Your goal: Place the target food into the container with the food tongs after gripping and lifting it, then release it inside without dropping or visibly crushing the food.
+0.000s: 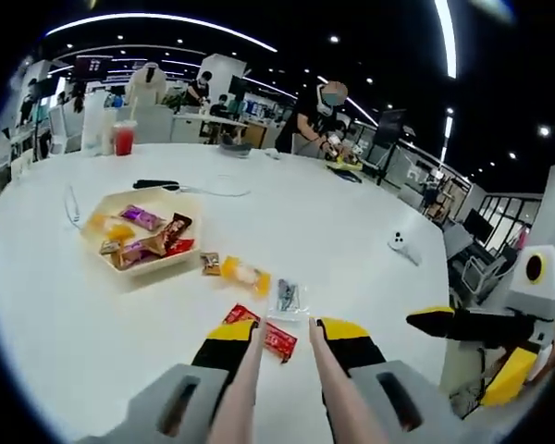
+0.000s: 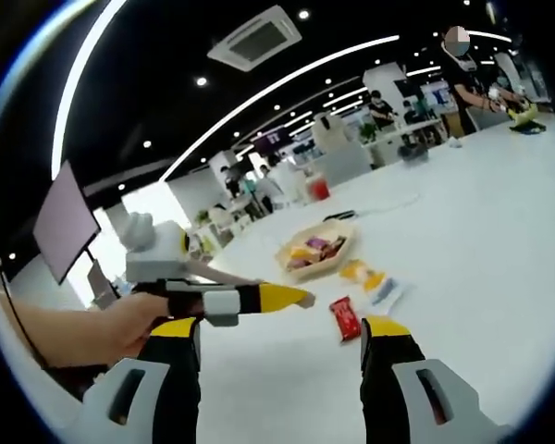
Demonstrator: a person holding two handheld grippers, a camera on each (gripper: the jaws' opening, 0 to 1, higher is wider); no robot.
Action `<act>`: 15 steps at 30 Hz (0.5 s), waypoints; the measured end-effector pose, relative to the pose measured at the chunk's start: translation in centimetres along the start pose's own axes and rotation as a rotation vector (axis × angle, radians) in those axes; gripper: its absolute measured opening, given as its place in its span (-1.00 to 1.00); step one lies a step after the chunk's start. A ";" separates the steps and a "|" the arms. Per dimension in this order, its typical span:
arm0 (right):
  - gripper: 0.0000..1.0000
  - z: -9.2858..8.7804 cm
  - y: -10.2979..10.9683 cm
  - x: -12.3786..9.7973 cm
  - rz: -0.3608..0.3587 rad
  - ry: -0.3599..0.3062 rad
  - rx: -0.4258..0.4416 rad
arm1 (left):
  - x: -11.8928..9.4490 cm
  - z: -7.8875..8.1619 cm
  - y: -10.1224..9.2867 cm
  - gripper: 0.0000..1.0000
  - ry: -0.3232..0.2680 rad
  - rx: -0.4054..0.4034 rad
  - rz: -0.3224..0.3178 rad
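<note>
Tongs (image 1: 279,388), 2 pale arms clamped in the left gripper (image 1: 282,338), run forward between its yellow-tipped jaws; their tips stand apart with nothing between them. Just ahead of those tips a red snack packet (image 1: 270,333) lies on the white table (image 1: 351,222), with a clear packet (image 1: 288,296) and a yellow packet (image 1: 246,275) beyond it. Further off, left of the jaws, sits the container (image 1: 143,236), a shallow tray already holding several wrapped snacks. The right gripper (image 2: 282,338) hangs with jaws wide and empty; the left gripper crosses ahead of them. Approach seems the step in hand: next, lower the tong tips astride the red packet and close gently.
</note>
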State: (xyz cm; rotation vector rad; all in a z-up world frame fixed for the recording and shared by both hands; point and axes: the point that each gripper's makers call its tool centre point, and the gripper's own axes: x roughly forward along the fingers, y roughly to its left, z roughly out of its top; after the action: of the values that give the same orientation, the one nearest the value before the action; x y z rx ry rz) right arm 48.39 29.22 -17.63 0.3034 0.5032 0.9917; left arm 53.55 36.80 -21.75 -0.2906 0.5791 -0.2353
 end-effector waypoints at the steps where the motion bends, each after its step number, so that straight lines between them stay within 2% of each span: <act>1: 0.42 0.1 0.1 0.0 0.003 0.001 -0.002 | 0.2 -0.1 0.0 -0.52 0.002 -0.001 0.002; 7: 0.43 1.2 0.2 0.5 0.005 -0.022 -0.005 | 1.2 -0.3 -0.6 -0.52 0.015 0.002 0.003; 15: 0.43 0.7 0.0 0.3 0.010 0.014 -0.043 | 2.3 -1.1 -0.5 -0.53 0.033 0.008 0.026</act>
State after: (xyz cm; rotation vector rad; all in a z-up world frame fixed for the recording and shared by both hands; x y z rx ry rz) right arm 48.91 29.43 -17.10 0.2606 0.4931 1.0140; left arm 54.69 35.45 -23.60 -0.2720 0.6146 -0.2174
